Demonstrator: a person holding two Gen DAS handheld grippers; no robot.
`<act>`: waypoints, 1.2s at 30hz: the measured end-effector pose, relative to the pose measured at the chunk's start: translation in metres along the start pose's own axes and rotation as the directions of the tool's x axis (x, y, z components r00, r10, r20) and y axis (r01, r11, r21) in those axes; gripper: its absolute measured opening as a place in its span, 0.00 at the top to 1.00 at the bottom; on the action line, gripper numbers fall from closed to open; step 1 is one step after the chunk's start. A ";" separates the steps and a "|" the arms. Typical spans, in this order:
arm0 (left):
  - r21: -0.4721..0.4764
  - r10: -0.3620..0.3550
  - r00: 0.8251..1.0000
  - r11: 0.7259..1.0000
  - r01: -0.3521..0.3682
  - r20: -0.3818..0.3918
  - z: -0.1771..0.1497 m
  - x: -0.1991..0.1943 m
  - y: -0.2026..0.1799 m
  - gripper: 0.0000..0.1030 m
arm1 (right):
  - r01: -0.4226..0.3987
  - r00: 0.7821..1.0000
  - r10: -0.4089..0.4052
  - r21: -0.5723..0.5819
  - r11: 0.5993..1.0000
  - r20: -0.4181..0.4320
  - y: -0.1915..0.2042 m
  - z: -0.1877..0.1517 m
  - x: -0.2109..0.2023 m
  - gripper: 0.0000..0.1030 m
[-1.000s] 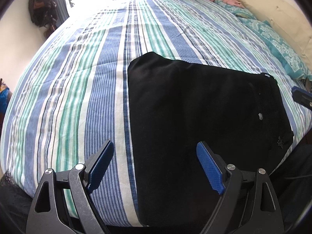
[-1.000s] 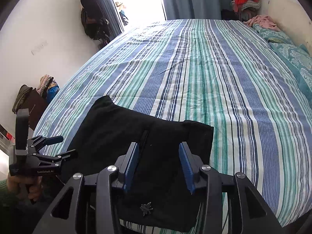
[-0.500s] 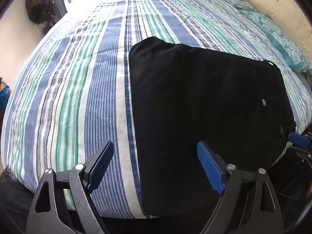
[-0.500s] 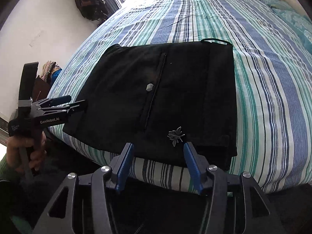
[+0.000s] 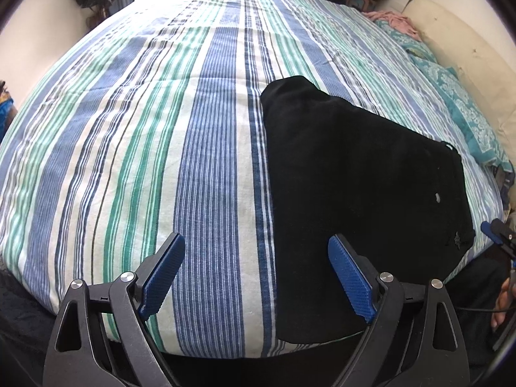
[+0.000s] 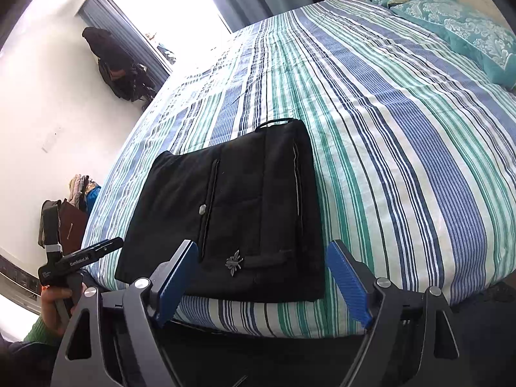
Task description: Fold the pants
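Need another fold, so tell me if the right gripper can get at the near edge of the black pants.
Probably yes. The right gripper, jaws opening and empty, hangs just short of the folded black pants at the bed's edge, with nothing lying between them.

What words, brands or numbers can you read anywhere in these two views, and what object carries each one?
"GenRobot.AI": white lettering on the side of the left gripper, in the right wrist view.
A small white label lower on that gripper's body: too small to read.
The black pants carry a metal insect emblem, no lettering.

Striped bedspread (image 5: pixel 161 148), teal pillows (image 6: pixel 467 29), bright window (image 6: pixel 180 6)
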State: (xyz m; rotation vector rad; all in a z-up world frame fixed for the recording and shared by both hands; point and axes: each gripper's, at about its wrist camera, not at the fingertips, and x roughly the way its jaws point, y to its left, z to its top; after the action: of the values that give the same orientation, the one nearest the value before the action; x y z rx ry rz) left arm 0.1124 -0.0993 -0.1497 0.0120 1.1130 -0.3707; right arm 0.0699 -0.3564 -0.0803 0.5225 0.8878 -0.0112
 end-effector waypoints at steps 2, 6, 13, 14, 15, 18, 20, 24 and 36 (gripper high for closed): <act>-0.024 -0.048 0.999 0.999 0.048 -0.011 0.002 0.002 0.006 0.11 | -0.041 0.999 0.041 0.029 0.999 0.001 -0.011 0.009 0.007 0.20; -0.058 -0.187 0.982 0.981 0.184 -0.041 0.015 0.013 0.016 0.11 | -0.158 0.984 0.165 0.095 0.983 -0.067 -0.039 0.027 0.033 0.20; -0.083 -0.319 0.935 0.947 0.309 -0.154 0.036 0.056 0.014 0.09 | -0.275 0.909 0.324 0.207 0.939 -0.263 -0.072 0.045 0.094 0.20; -0.085 -0.326 0.933 0.945 0.316 -0.153 0.038 0.059 0.011 0.06 | -0.300 0.896 0.353 0.219 0.929 -0.270 -0.072 0.046 0.100 0.18; -0.084 -0.330 0.931 0.944 0.320 -0.156 0.040 0.061 0.007 0.05 | -0.330 0.882 0.387 0.233 0.915 -0.270 -0.073 0.046 0.105 0.18; -0.073 -0.332 0.929 0.943 0.324 -0.164 0.044 0.066 -0.005 0.15 | -0.392 0.851 0.451 0.248 0.886 -0.268 -0.069 0.048 0.113 0.19; -0.069 -0.357 0.915 0.934 0.350 -0.189 0.047 0.069 -0.012 0.62 | -0.396 0.842 0.449 0.225 0.891 -0.298 -0.060 0.048 0.119 0.39; -0.052 -0.354 0.923 0.935 0.351 -0.150 0.054 0.047 -0.018 0.76 | -0.377 0.859 0.413 0.170 0.910 -0.303 -0.045 0.047 0.113 0.57; -0.041 -0.336 0.941 0.941 0.337 0.038 0.173 0.012 0.021 0.76 | -0.528 0.831 0.528 0.048 0.848 -0.174 -0.028 0.049 0.099 0.66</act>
State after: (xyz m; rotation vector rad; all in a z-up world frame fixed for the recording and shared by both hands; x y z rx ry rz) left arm 0.2740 -0.1165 -0.0865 -0.2283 1.0942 -0.6484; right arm 0.1627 -0.3823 -0.1405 0.7641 0.8940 0.5548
